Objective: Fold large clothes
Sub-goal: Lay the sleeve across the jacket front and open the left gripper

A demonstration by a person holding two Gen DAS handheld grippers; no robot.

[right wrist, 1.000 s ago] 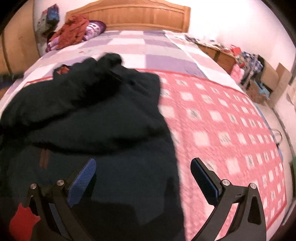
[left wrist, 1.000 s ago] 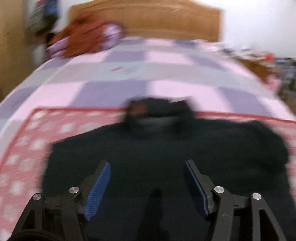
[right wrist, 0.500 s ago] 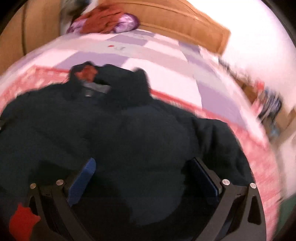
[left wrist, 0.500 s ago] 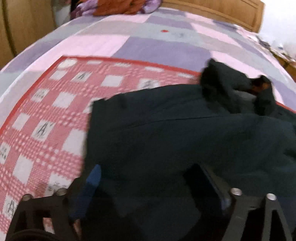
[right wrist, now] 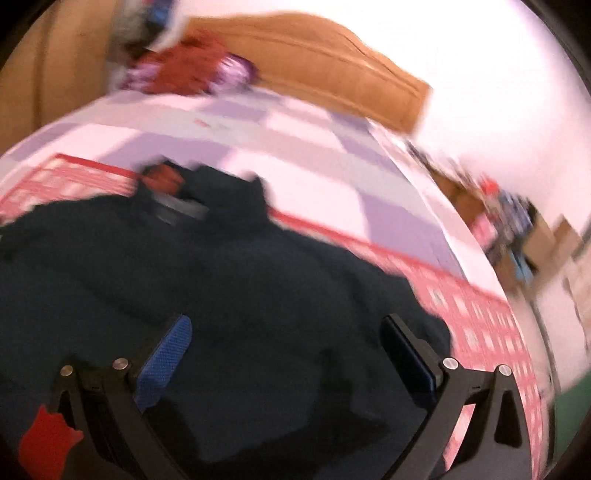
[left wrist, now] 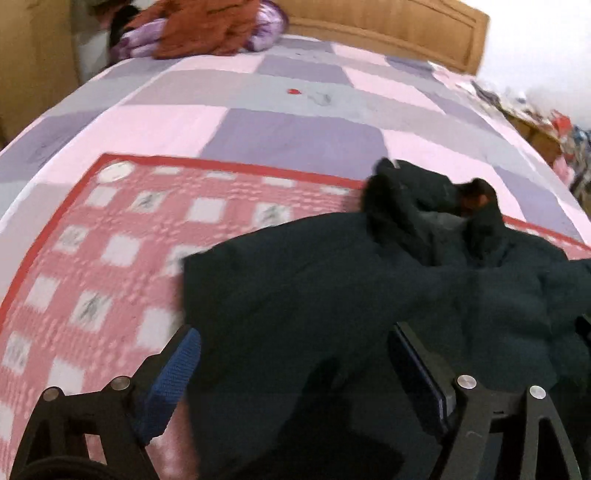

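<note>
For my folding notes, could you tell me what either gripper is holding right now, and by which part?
Nothing is held: the left gripper and right gripper both stand open above the dark jacket.

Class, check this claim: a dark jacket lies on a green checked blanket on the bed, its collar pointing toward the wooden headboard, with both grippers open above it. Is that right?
Not quite: the blanket is red and pink checked, not green, as the left wrist view shows. The rest holds: the dark jacket lies on it on the bed, collar toward the wooden headboard, with the left gripper and right gripper open above it.
</note>
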